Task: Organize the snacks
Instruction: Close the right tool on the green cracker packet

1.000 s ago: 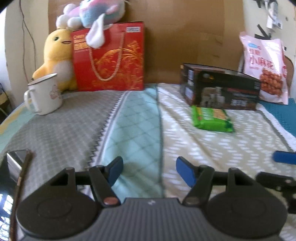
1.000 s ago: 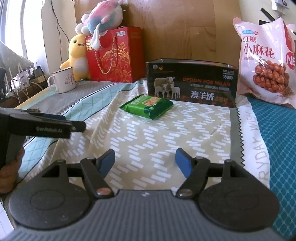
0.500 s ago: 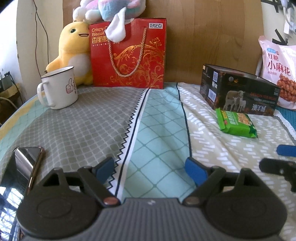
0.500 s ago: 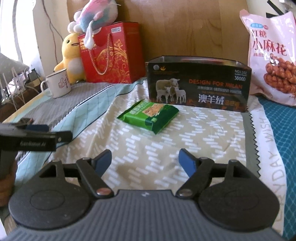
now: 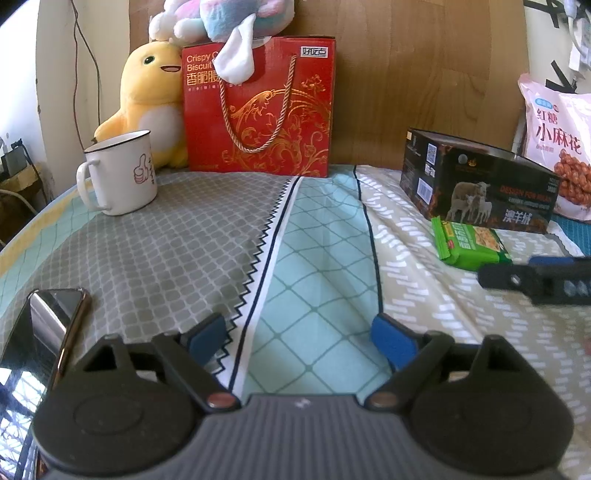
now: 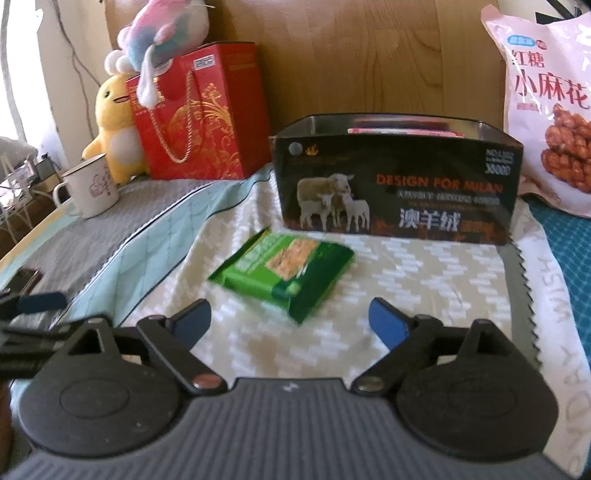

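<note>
I see my right gripper (image 6: 290, 323) spread wide, empty, facing the green snack pack (image 6: 282, 275) (lying just before the black box (image 6: 397, 192)); my left gripper (image 5: 299, 338) gapes empty too.

Left gripper (image 5: 301, 334) low over the patterned bedspread (image 5: 184, 258), blue-padded fingers spread wide, nothing between them. Beneath the gap: the seam between grey and teal panels. Phone (image 5: 40, 332) lies screen-up at lower left, just beside the left finger. White mug (image 5: 122, 173) with thumbs-up print stands far left, in front of a yellow plush duck (image 5: 147, 99). Red gift bag (image 5: 258, 107) upright against the wooden headboard (image 5: 406, 74), a pastel plush (image 5: 229, 18) draped on top. Right side: black sheep-print box (image 5: 480, 181), green snack packet (image 5: 469, 245) just in front of it, pink snack bag (image 5: 557, 144) behind. Right gripper (image 5: 535, 282) enters at right edge, near the packet; its jaw state is not readable.
</note>
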A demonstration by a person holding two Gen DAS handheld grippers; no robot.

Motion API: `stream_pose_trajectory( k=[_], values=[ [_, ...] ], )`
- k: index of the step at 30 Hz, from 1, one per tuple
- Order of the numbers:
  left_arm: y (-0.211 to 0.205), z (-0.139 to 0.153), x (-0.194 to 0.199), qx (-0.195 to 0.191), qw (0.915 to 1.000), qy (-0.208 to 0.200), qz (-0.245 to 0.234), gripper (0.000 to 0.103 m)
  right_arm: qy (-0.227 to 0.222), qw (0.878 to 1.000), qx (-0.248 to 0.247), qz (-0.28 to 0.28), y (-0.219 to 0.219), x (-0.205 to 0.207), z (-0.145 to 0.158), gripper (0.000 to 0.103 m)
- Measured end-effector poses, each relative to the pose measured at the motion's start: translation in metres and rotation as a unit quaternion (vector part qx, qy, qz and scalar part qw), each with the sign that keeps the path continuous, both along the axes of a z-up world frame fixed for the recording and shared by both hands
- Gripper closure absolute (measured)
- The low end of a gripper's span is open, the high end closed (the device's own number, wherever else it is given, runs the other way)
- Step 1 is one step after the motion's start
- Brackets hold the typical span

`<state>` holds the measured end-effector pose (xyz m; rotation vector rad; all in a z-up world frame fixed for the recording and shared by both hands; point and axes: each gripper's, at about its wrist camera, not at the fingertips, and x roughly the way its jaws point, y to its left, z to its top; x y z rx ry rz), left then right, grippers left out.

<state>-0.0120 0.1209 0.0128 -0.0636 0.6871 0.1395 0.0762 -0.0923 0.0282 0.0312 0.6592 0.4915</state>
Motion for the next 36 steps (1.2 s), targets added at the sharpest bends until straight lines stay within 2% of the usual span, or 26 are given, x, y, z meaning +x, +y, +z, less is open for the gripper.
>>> stream_pose_trajectory(
  k=[7, 12, 14, 16, 22, 28, 36],
  values=[
    [0.001, 0.000, 0.000, -0.007, 1.0000, -0.002, 0.001, 0.012, -0.001, 1.000, -0.006, -0.010, 0.016, 0.029, 0.000, 0.008],
    [0.002, 0.000, 0.000, -0.012, 0.9999, -0.003, 0.001, 0.010, 0.002, 1.000, -0.021, 0.002, 0.030, 0.040, -0.001, 0.007],
    [0.002, 0.000, 0.000, -0.012, 0.9999, -0.003, 0.001, 0.010, 0.001, 1.000, -0.026, 0.015, 0.033, 0.042, -0.001, 0.009],
    [0.002, 0.000, 0.001, -0.011, 0.9999, -0.002, 0.001, 0.010, -0.004, 0.999, -0.026, 0.027, 0.034, 0.041, -0.001, 0.021],
    [0.002, 0.000, 0.000, -0.013, 0.9999, -0.003, 0.001, 0.009, -0.010, 0.999, -0.023, 0.041, 0.030, 0.036, 0.000, 0.025],
    [0.003, 0.000, 0.001, -0.015, 0.9999, -0.002, -0.001, 0.007, -0.015, 0.997, -0.030, 0.063, 0.004, 0.012, 0.000, 0.024],
    [0.000, -0.001, 0.002, -0.002, 1.0000, 0.004, -0.002, 0.007, -0.016, 0.995, -0.035, 0.093, -0.062, -0.053, 0.004, 0.024]
  ],
)
